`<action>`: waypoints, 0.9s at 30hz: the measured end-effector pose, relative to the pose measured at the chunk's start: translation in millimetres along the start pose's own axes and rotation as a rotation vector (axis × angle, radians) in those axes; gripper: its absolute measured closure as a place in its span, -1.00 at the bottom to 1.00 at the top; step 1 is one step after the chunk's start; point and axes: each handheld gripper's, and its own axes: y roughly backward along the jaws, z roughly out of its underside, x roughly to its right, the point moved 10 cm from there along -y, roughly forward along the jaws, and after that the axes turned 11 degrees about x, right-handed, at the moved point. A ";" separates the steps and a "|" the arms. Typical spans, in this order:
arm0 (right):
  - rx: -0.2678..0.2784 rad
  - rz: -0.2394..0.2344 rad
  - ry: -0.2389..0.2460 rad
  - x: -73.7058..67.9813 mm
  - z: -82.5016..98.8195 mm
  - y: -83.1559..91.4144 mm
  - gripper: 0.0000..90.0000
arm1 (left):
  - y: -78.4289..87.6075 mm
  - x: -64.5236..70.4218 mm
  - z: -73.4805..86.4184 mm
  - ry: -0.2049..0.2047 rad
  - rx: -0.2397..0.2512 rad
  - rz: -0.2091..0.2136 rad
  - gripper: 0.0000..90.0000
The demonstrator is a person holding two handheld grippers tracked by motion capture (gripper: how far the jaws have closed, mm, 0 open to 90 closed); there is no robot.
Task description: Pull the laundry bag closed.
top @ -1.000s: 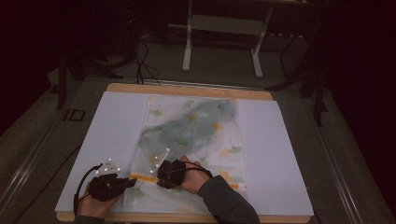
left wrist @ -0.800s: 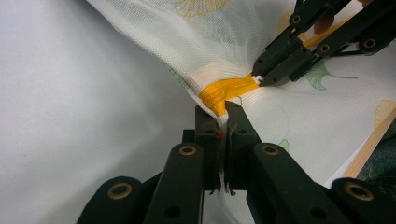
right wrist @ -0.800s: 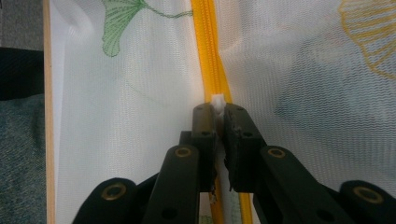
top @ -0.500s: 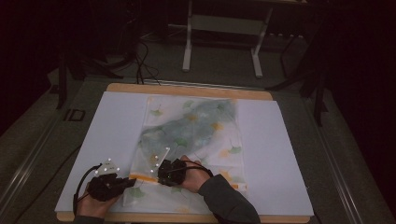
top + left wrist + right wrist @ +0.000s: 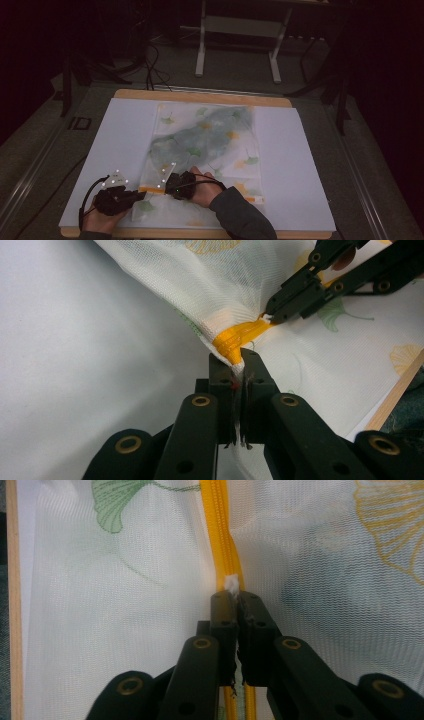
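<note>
A white mesh bag (image 5: 210,135) printed with green and yellow leaves lies flat on the white table (image 5: 300,175). Its yellow zipper (image 5: 237,337) runs along the near end. My left gripper (image 5: 240,357) is shut on the bag's corner at the zipper's end, lifting the mesh into a small peak. A short way along the zipper (image 5: 217,530), my right gripper (image 5: 236,597) is shut on the small white zipper pull (image 5: 231,582), having just closed on it. In the high view both grippers, left (image 5: 139,193) and right (image 5: 162,188), sit near the table's front left, tips facing each other.
The table's wooden rim (image 5: 200,95) shows at the far side, and the front edge lies just below the hands. Behind the table stands a metal frame (image 5: 237,30), with cables (image 5: 152,60) on the dark floor. White tabletop lies on both sides of the bag.
</note>
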 end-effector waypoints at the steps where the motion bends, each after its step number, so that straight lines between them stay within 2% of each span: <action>1: 0.000 -0.002 -0.009 0.5 -0.1 0.6 0.98 | 0.0 -0.5 0.4 -0.002 -0.003 -0.002 0.92; 6: 0.016 0.025 -0.026 4.8 0.4 2.0 1.00 | -1.1 -0.4 1.0 0.001 -0.006 0.004 0.92; 13: 0.007 0.085 0.016 10.2 -0.4 0.0 0.95 | -0.3 0.1 0.2 -0.001 -0.002 0.003 0.92; 20: 0.014 0.090 0.017 11.3 -1.2 0.8 0.93 | 0.4 -1.2 -0.2 0.007 0.003 0.001 0.92; 25: 0.021 0.087 0.002 12.1 -2.9 -2.7 0.86 | -0.4 0.7 -0.6 0.004 0.002 0.007 0.92; 27: 0.014 0.083 -0.008 12.8 -4.0 -3.9 0.90 | -0.5 1.0 -1.2 -0.002 0.002 0.007 0.92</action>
